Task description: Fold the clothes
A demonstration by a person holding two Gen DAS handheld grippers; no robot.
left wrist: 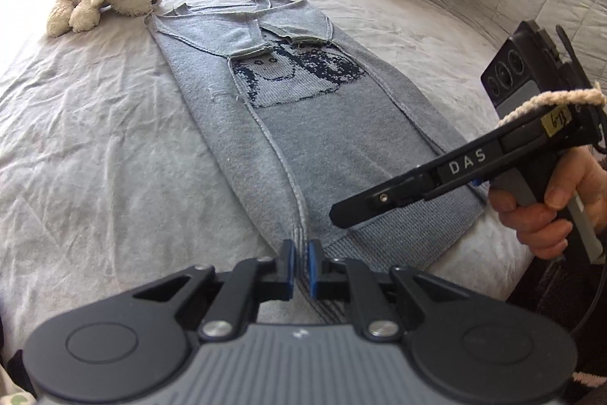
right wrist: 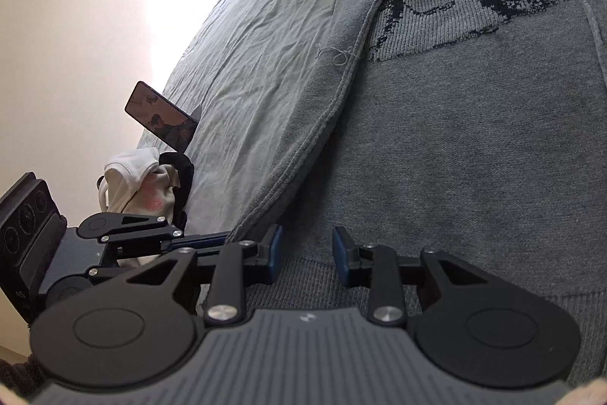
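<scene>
Left wrist view showed the grey sweater point(left wrist: 315, 131) lying flat and lengthwise on the bed point(left wrist: 95, 124), hem at the near edge, both sides and both sleeves already turned in over the middle. The left gripper point(left wrist: 301, 264) had its fingers clamped on the hem's ribbing where the 2 folded sides met. The right gripper point(right wrist: 307, 253) hung over the hem with fingers apart, holding nothing. By my judgement, only the lengthwise fold remained.
</scene>
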